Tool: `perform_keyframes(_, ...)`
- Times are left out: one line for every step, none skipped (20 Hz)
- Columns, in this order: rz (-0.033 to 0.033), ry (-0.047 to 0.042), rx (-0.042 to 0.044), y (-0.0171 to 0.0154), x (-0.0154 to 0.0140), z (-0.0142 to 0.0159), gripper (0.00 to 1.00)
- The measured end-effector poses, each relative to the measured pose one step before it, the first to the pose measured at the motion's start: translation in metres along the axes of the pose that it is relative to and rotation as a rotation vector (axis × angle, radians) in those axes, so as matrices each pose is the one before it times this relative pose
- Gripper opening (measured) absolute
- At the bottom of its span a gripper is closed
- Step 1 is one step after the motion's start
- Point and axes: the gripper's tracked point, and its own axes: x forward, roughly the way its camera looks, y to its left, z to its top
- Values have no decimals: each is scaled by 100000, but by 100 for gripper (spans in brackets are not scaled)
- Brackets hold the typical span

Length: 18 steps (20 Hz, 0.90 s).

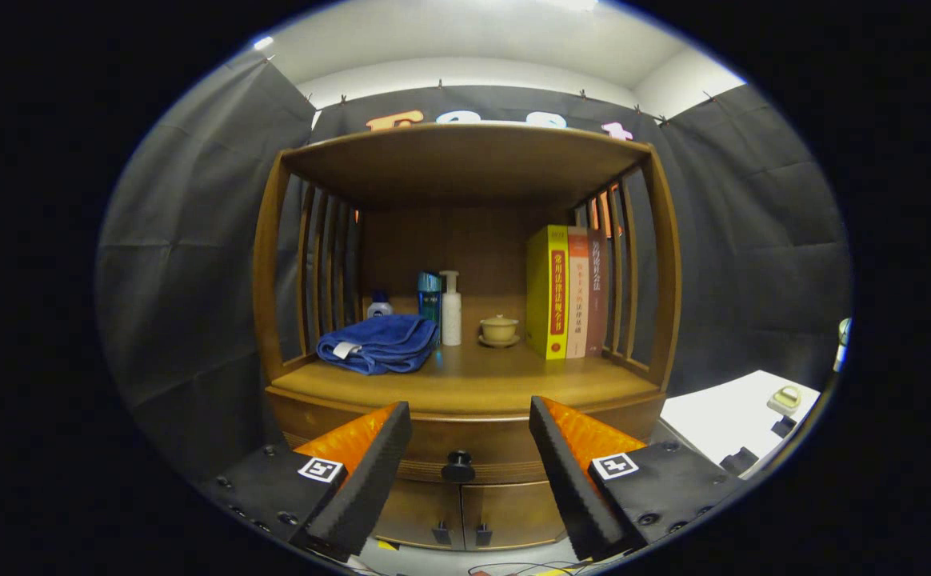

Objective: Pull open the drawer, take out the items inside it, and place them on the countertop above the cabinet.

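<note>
Walls: black cloth (185,240) hangs on both sides and behind, creased, pinned along its top edge.
Ceiling: plain white (473,40), brightly lit from above, well beyond the fingers.
Furniture: a wooden cabinet (465,168) straight ahead of the claw, with slatted sides, a flat top board and an open shelf.
Side surface: a white table (721,412) to the right of the cabinet, beyond the right finger.
Light: warm and even on the wood, dimmer under the top board.

A blue towel (377,342), pump bottle (451,309), lidded cup (499,328) and three upright books (568,292) share the shelf.
</note>
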Motion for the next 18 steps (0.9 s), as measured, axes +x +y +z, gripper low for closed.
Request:
perform_keyframes(-41,2198,-735,-51,819,-1309,98)
perform_keyframes(-346,2044,-546,-55,820,-1149,98)
perform_keyframes(515,2447,-403,218,899,-1249,98)
perform_keyframes(322,1224,357,223,878,-1041,98)
perform_keyframes(780,1119,811,252,885,-836,98)
perform_keyframes(135,1217,1624,154,1021,-814,98)
perform_keyframes(-131,1656,1355,-84,694,-748,98)
perform_keyframes(-542,2170,-123,-193,606,-783,98)
perform_keyframes(-743,1970,-540,-116,630,-635,98)
perform_keyframes(-563,1170,-53,-17,670,-520,98)
perform_keyframes(217,1229,253,103,473,-557,98)
perform_keyframes(-25,1347,-36,102,501,-585,98)
perform_keyframes(-172,833,-207,11,372,-370,98)
perform_keyframes(172,519,-109,92,476,-360,98)
perform_keyframes(-473,487,-376,58,409,-298,98)
perform_keyframes(-565,394,-579,-66,292,-172,98)
perform_keyframes(2,1017,-359,32,290,-410,97)
perform_keyframes(632,768,307,209,190,-269,95)
